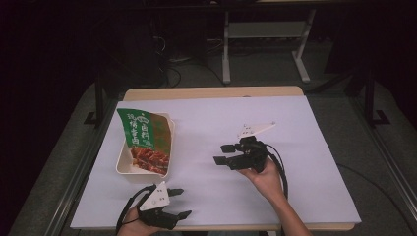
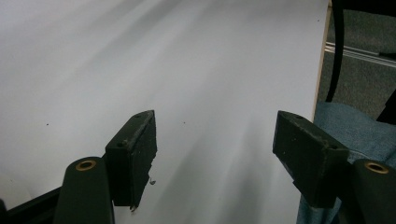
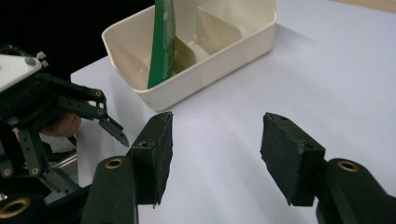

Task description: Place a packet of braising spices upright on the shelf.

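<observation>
Both tongs gape empty: left gripper (image 1: pixel 181 202) and right gripper (image 1: pixel 222 154) beside the tray (image 1: pixel 121 164); packet (image 1: pixel 145 140) inside. Probably between steps; next, reach.

The tray (image 3: pixel 219 70) looks like smooth cream plastic. The packet (image 1: pixel 145 138) is glossy. The table cover (image 1: pixel 295 147) is matt white.

Packet (image 1: pixel 145 140) in tray (image 1: pixel 123 164), table's (image 1: pixel 295 128) left

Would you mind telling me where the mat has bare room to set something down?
The mat lies bare along its far edge and over its right side beyond the right gripper, and between the two grippers. It is crowded at the left, where the tray with its green packet sits above the left gripper.
</observation>
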